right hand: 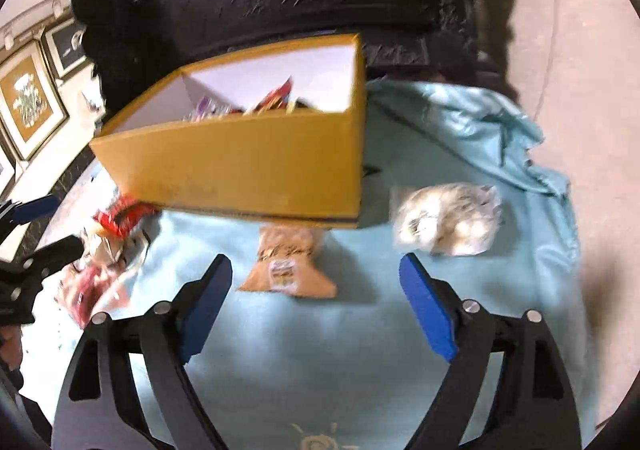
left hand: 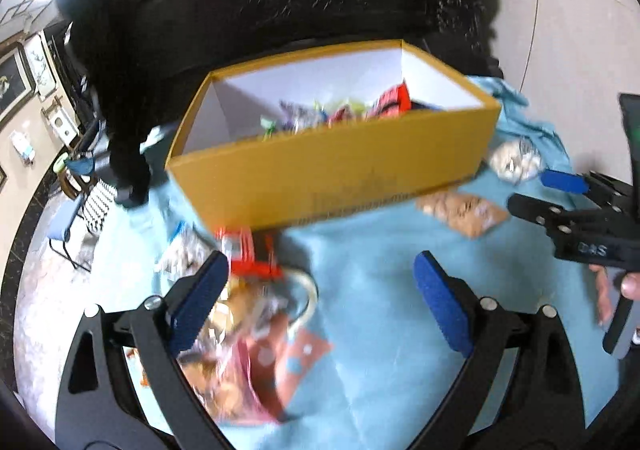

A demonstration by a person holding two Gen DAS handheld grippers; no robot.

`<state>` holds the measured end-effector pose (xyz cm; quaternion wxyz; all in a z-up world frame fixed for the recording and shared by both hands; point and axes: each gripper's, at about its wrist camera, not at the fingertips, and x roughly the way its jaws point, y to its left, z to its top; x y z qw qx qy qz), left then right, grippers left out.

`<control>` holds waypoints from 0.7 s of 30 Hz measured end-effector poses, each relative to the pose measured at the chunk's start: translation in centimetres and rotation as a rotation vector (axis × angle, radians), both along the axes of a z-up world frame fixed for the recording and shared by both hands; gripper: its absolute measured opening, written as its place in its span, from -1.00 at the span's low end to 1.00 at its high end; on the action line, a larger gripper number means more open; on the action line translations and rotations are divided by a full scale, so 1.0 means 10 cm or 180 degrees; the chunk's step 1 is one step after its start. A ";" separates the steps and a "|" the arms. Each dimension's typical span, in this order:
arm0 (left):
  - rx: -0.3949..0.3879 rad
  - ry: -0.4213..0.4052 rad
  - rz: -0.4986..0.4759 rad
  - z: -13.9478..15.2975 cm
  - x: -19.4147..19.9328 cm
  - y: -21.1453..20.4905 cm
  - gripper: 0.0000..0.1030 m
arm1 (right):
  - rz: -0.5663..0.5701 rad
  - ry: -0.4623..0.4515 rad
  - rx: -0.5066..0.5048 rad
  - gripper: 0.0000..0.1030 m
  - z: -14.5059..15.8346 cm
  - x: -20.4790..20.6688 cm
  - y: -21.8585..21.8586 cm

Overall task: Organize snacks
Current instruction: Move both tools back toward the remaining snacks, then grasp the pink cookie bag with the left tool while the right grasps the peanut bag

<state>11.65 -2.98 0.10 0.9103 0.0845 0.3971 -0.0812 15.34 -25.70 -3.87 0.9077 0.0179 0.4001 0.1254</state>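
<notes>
A yellow cardboard box (left hand: 328,174) with a white inside stands on a light blue cloth (left hand: 368,290) and holds several snack packets (left hand: 340,110). My left gripper (left hand: 320,298) is open above the cloth, with a pile of loose snack packets (left hand: 248,330) at its left finger. My right gripper (right hand: 316,290) is open and empty, just short of a brown snack bag (right hand: 286,262) lying in front of the box (right hand: 240,170). A pale snack bag (right hand: 446,220) lies to the right. The right gripper also shows in the left wrist view (left hand: 556,194).
A dark carved cabinet (left hand: 280,2) stands behind the box. Red and pink packets (right hand: 104,250) lie left of the box. The cloth is bunched at the back right (right hand: 480,122). Framed pictures (right hand: 28,106) hang on the left wall.
</notes>
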 end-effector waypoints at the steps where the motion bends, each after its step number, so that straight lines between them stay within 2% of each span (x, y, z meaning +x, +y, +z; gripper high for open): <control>1: -0.0008 0.0029 0.0004 -0.05 -0.04 0.03 0.85 | 0.0033 0.0042 -0.0011 0.67 -0.06 0.03 0.07; 4: -0.0036 0.0110 -0.0002 -0.19 -0.13 0.11 0.85 | 0.0067 0.0123 -0.0136 0.67 -0.19 0.15 0.26; 8: -0.0073 0.0185 -0.0039 -0.33 -0.18 0.15 0.85 | -0.0008 0.0092 -0.0426 0.66 -0.35 0.33 0.48; 10: -0.0069 0.0221 -0.0053 -0.39 -0.20 0.17 0.85 | -0.0004 0.0205 -0.0468 0.16 -0.47 0.39 0.53; 13: -0.0072 0.0223 -0.0056 -0.42 -0.23 0.25 0.85 | -0.0014 0.0293 -0.0442 0.05 -0.51 0.38 0.52; 15: -0.0090 0.0205 -0.0029 -0.40 -0.22 0.35 0.85 | -0.0049 0.0264 -0.0294 -0.06 -0.46 0.30 0.45; 17: -0.0088 0.0180 0.0034 -0.39 -0.19 0.46 0.85 | -0.0041 0.0273 0.0010 -0.22 -0.40 0.19 0.33; 21: -0.0056 0.0202 0.0148 -0.41 -0.11 0.65 0.85 | 0.0013 0.0201 0.0340 -0.22 -0.34 -0.09 0.24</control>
